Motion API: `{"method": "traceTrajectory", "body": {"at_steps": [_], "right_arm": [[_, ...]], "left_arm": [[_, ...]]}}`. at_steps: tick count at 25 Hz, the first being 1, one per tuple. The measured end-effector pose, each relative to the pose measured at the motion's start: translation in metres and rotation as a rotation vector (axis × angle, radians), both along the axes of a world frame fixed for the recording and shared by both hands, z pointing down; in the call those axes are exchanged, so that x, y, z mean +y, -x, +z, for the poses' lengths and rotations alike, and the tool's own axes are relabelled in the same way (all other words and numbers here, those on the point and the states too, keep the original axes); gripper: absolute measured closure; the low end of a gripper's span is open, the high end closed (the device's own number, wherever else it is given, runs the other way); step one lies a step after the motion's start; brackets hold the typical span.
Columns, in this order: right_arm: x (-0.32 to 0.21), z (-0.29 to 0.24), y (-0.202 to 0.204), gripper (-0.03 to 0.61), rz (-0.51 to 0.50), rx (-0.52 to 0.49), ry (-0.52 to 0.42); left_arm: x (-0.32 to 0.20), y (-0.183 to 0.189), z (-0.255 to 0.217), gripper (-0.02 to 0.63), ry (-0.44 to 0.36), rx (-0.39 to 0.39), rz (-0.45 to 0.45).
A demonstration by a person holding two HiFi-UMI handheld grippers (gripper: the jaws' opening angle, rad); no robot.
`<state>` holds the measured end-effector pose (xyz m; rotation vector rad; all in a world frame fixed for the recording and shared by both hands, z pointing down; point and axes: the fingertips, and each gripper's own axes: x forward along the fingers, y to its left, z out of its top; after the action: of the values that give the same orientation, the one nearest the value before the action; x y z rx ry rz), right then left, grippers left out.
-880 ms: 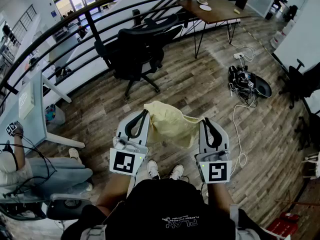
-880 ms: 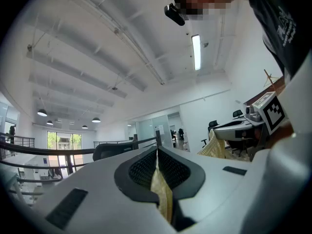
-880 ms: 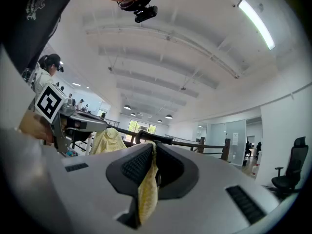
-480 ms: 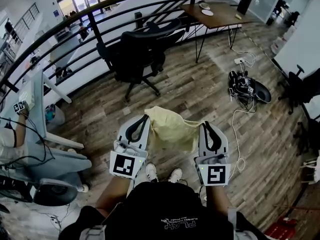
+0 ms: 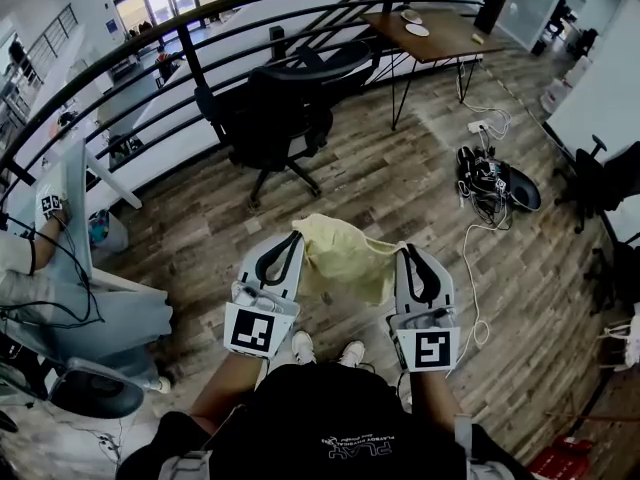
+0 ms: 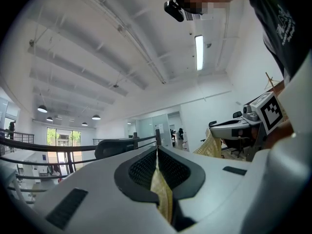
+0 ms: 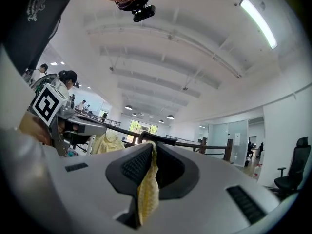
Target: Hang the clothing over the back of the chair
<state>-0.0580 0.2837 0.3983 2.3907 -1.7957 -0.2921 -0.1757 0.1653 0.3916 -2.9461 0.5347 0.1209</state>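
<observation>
Both left gripper (image 5: 294, 236) and right gripper (image 5: 405, 250) clamp their jaws on the cloth (image 5: 345, 253) spread crosswise between them; the chair (image 5: 275, 108) stands well ahead, leftward.

Bright, even; ceiling lamp (image 6: 199, 52) glaring; fisheye edges bent, corners black.

Forearms forward, left claw (image 5: 293, 239) and right claw (image 5: 408, 254) level, each clamped on yellow cloth (image 5: 345, 253).
</observation>
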Motion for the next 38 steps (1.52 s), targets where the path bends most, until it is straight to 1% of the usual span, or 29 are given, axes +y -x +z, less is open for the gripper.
{"method": "traceTrajectory", "body": {"at_steps": [3,6,7,9,12,15,17,20,24,30,38], "right_arm": [[-0.015,-0.011,0.006,0.538,0.008,-0.030,-0.026],[-0.030,-0.010,0.009,0.538,0.013,-0.018,0.035],[-0.035,-0.008,0.010,0.538,0.013,-0.013,0.043],[-0.043,-0.003,0.014,0.538,0.008,-0.015,0.029],[-0.051,0.001,0.018,0.538,-0.001,-0.063,0.003],[-0.057,0.005,0.017,0.538,-0.030,-0.136,-0.010],[-0.063,0.004,0.014,0.538,-0.035,-0.154,-0.016],[-0.071,0.002,0.009,0.540,-0.037,-0.150,-0.015],[-0.084,0.000,-0.004,0.540,-0.051,-0.139,-0.019],[-0.101,-0.002,-0.030,0.539,-0.070,-0.132,-0.019],[-0.131,-0.011,-0.074,0.540,-0.107,-0.122,-0.044]], "left_arm": [[-0.012,0.004,-0.003,0.595,-0.007,-0.009,0.003],[-0.027,0.007,-0.006,0.595,-0.003,-0.011,0.008],[-0.032,0.008,-0.005,0.595,0.000,-0.011,0.009],[-0.040,0.010,0.000,0.595,0.003,-0.012,0.013],[-0.048,0.012,0.004,0.595,-0.004,-0.014,0.023],[-0.055,0.013,0.003,0.595,-0.004,-0.015,0.032],[-0.062,0.012,0.001,0.595,0.005,-0.013,0.030],[-0.073,0.007,-0.002,0.595,0.017,-0.004,0.019],[-0.085,-0.004,-0.006,0.595,0.008,0.009,0.009],[-0.098,-0.025,-0.003,0.595,0.003,-0.004,-0.018],[-0.122,-0.066,-0.006,0.595,-0.002,-0.001,-0.052]]}}
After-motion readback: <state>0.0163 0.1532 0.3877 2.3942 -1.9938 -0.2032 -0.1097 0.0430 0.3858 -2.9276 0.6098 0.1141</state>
